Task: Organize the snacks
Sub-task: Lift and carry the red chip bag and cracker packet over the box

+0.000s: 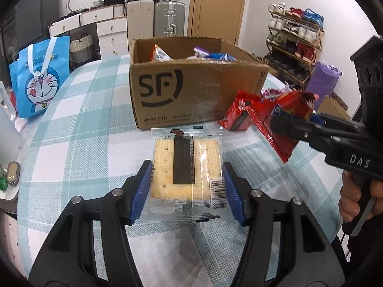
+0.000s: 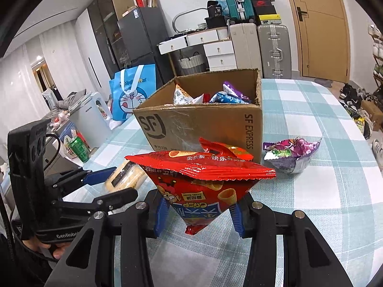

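My left gripper [image 1: 188, 189] is shut on a clear-wrapped cracker pack [image 1: 186, 169], held above the checked tablecloth in front of the open SF cardboard box [image 1: 191, 91]. My right gripper [image 2: 198, 212] is shut on a red crisp bag [image 2: 201, 181], lifted just in front of the box [image 2: 203, 129]. In the left wrist view the right gripper [image 1: 294, 124] holds that red bag [image 1: 282, 117] at the right. In the right wrist view the left gripper [image 2: 105, 184] holds the cracker pack [image 2: 125, 175] at the left. The box holds several snack packets [image 2: 215, 96].
A second red packet [image 1: 235, 114] lies by the box's right corner. A purple snack bag [image 2: 292, 154] lies on the table right of the box. A blue Doraemon bag [image 1: 39, 76] stands at the table's left, a green can [image 2: 79, 148] nearby. Suitcases, drawers and a shoe rack stand behind.
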A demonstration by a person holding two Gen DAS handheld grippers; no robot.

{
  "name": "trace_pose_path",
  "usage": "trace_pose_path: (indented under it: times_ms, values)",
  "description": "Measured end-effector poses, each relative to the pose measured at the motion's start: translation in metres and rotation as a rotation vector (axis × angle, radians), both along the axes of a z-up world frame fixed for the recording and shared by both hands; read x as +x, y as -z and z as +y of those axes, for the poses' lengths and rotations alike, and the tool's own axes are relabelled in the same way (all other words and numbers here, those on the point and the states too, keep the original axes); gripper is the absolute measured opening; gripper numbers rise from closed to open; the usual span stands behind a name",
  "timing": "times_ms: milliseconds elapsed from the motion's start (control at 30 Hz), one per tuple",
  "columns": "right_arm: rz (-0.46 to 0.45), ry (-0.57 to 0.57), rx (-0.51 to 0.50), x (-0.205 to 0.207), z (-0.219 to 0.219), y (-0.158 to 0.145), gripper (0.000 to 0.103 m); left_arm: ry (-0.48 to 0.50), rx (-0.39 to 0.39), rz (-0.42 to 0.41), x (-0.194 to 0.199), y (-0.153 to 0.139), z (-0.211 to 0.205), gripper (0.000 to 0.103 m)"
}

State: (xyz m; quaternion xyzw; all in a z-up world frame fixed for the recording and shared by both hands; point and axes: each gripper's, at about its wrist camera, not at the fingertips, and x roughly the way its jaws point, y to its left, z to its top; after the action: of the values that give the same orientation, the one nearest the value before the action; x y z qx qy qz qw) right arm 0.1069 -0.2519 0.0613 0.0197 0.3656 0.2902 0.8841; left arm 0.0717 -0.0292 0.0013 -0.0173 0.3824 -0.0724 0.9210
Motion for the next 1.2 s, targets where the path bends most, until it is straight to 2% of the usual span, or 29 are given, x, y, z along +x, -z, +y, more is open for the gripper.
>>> trace_pose_path:
  times_ms: [667, 1200]
  values:
    - [-0.095, 0.0, 0.047, 0.01, 0.006, -0.04, 0.044, -0.052, -0.029, -0.117, 0.023, -0.064, 0.015, 0.055]
    - [-0.125, 0.0, 0.061, 0.045, 0.02, -0.062, 0.044, -0.055, -0.044, -0.164, 0.06, -0.089, 0.014, 0.055]
